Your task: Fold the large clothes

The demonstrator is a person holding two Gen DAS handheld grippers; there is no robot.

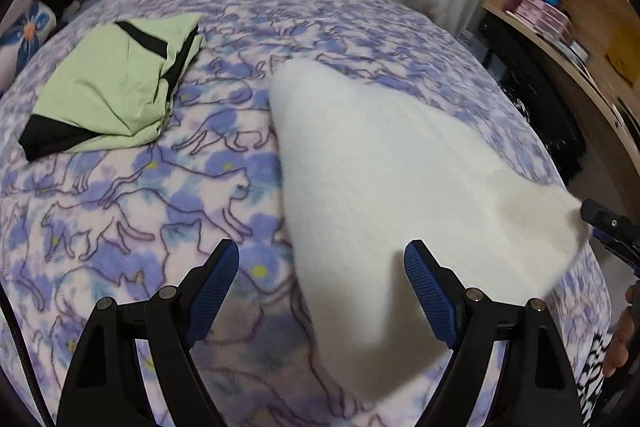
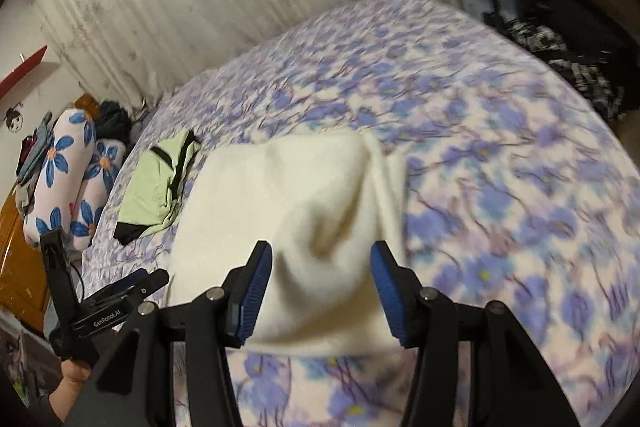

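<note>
The white garment [image 1: 384,195] lies on the bed [image 1: 120,227] just right of the folded green garment [image 1: 116,87], its long axis running from the far middle of the bed toward the near right corner. The left gripper [image 1: 320,267] hovers over its near left edge, jaws released and empty. The right gripper [image 2: 320,267] straddles the cloth's near end; whether its half-closed jaws pinch it I cannot tell, though it looks the nearer one.
</note>
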